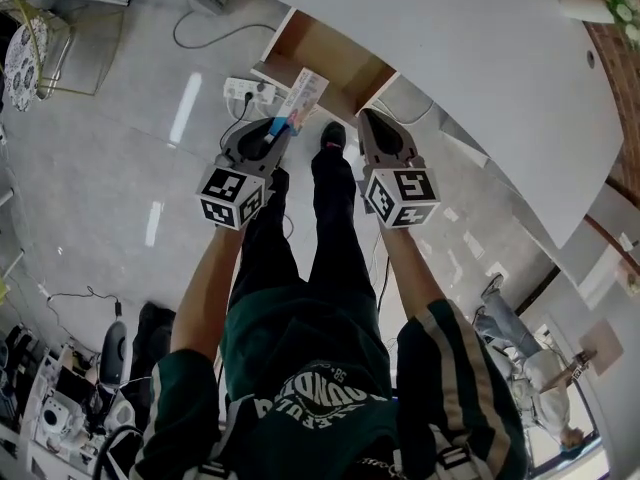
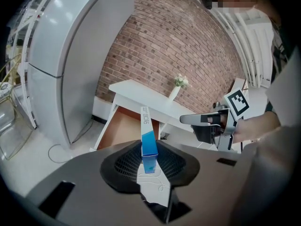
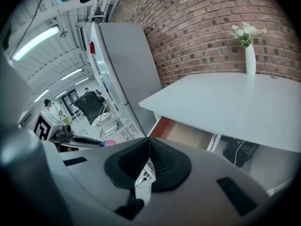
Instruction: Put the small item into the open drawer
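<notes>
Low in the left gripper view, the left gripper (image 2: 150, 157) pinches a slim blue-and-white carton (image 2: 147, 128) by its lower end, and the carton tilts up at frame centre. The right gripper (image 3: 149, 147) has its jaws pressed together, pad to pad. Only the head view shows the wide floor (image 1: 120, 168) at left and a power strip (image 1: 248, 90) just beside the open drawer (image 1: 330, 60), which shows only its wooden bottom. A white table (image 3: 235, 102) overhangs the drawer. The gripper views alone show a vase of flowers (image 3: 249, 55) farthest back.
</notes>
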